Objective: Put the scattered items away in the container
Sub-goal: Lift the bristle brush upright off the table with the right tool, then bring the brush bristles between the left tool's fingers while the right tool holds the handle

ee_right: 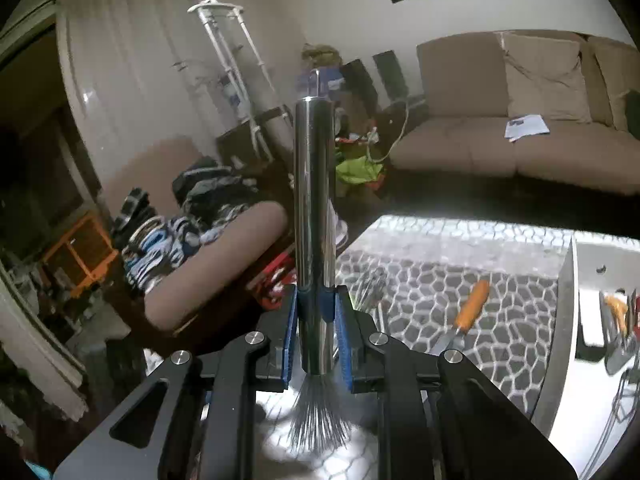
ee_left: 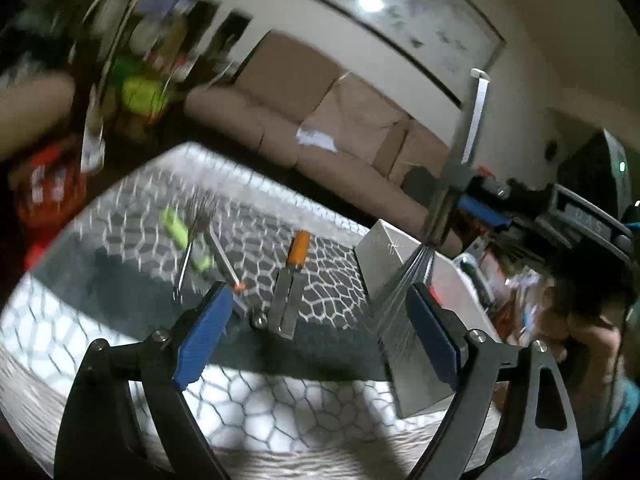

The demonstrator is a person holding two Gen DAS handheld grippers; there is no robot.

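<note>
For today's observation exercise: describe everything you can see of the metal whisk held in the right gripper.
The whisk has a smooth, shiny steel tube handle and a fan of thin wires spreading from its lower end. It stands nearly upright, handle up, wires down, lifted above the patterned tablecloth. The right gripper is shut on the handle's lower part, blue pads pressing both sides. Nothing else touches it.

The scraper (ee_left: 294, 276) lies on the table (ee_left: 120, 352) left of the container (ee_left: 384, 256); the sofa (ee_left: 320, 128) stands behind.
</note>
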